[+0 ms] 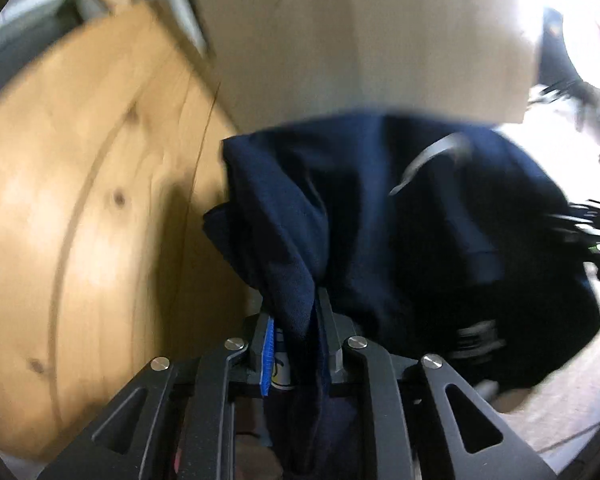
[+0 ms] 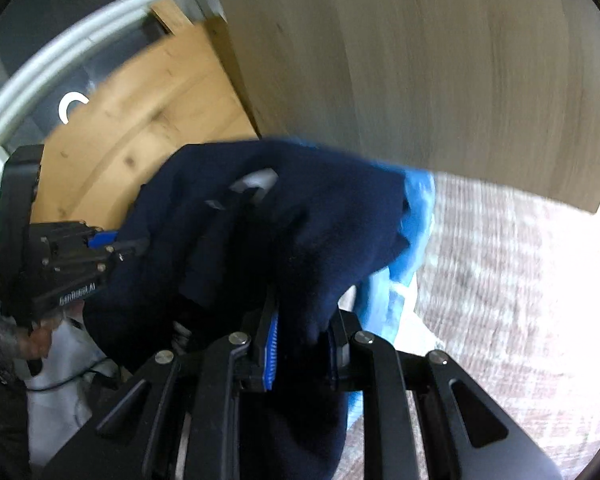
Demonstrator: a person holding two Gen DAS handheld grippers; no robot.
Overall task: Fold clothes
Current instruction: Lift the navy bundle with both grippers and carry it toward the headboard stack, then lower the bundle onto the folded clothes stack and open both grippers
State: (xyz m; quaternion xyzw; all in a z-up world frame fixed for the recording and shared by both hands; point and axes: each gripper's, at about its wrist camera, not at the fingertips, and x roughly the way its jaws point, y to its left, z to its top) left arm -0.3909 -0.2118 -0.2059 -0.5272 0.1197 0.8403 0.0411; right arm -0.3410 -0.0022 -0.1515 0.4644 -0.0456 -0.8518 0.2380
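Note:
A dark navy garment (image 1: 400, 216) hangs bunched in the air in front of the grey-brown tabletop (image 1: 340, 40). My left gripper (image 1: 296, 316) is shut on a fold of it, cloth pinched between the blue-padded fingers. In the right wrist view the same navy garment (image 2: 260, 240) drapes over my right gripper (image 2: 300, 332), which is shut on another part of its edge. The left gripper (image 2: 112, 248) shows at the left of that view, clamped on the cloth. A white mark (image 2: 256, 184) sits on the fabric. Both views are motion-blurred.
A light blue cloth (image 2: 416, 232) lies behind the navy garment at the table's edge. Orange wooden flooring (image 1: 80, 220) lies to the left, a pale patterned rug (image 2: 520, 300) to the right. A person's hand (image 2: 36, 340) holds the left gripper.

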